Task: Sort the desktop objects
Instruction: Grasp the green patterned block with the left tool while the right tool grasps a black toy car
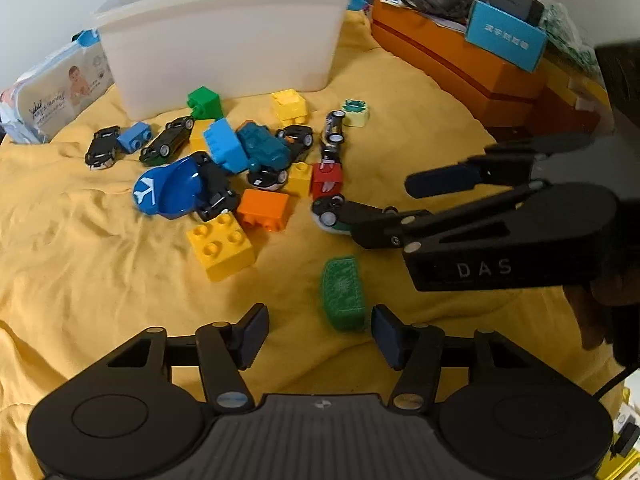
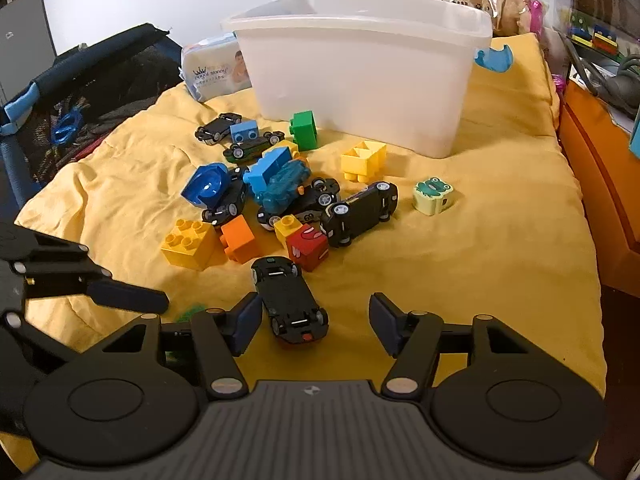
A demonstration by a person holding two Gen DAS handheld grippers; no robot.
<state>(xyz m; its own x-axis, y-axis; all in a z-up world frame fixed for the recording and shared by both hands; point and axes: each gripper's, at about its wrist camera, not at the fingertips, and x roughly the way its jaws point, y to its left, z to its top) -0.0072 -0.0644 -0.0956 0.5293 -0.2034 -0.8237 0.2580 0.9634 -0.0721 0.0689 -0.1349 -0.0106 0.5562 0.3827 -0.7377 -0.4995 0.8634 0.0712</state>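
A flat green toy piece point(image 1: 343, 294) lies on the yellow cloth point(image 1: 80, 260) between the fingers of my left gripper point(image 1: 320, 334), nearer the right pad; the jaws are open and neither pad presses it. An upside-down black toy car point(image 2: 290, 300) lies between the fingers of my right gripper point(image 2: 316, 320), close to the left pad, with a wide gap to the right one; that gripper is open too. In the left wrist view the right gripper point(image 1: 384, 204) reaches in from the right over that car point(image 1: 329, 213). One of the left gripper's fingers point(image 2: 128, 298) shows at the left.
A pile of toy cars and building blocks point(image 1: 224, 168) lies in front of a white plastic bin point(image 1: 224, 40). A frog-printed block point(image 2: 432, 196) sits apart. Orange boxes point(image 1: 460, 68) with clutter line the right side; a wipes pack point(image 1: 52, 100) lies left of the bin.
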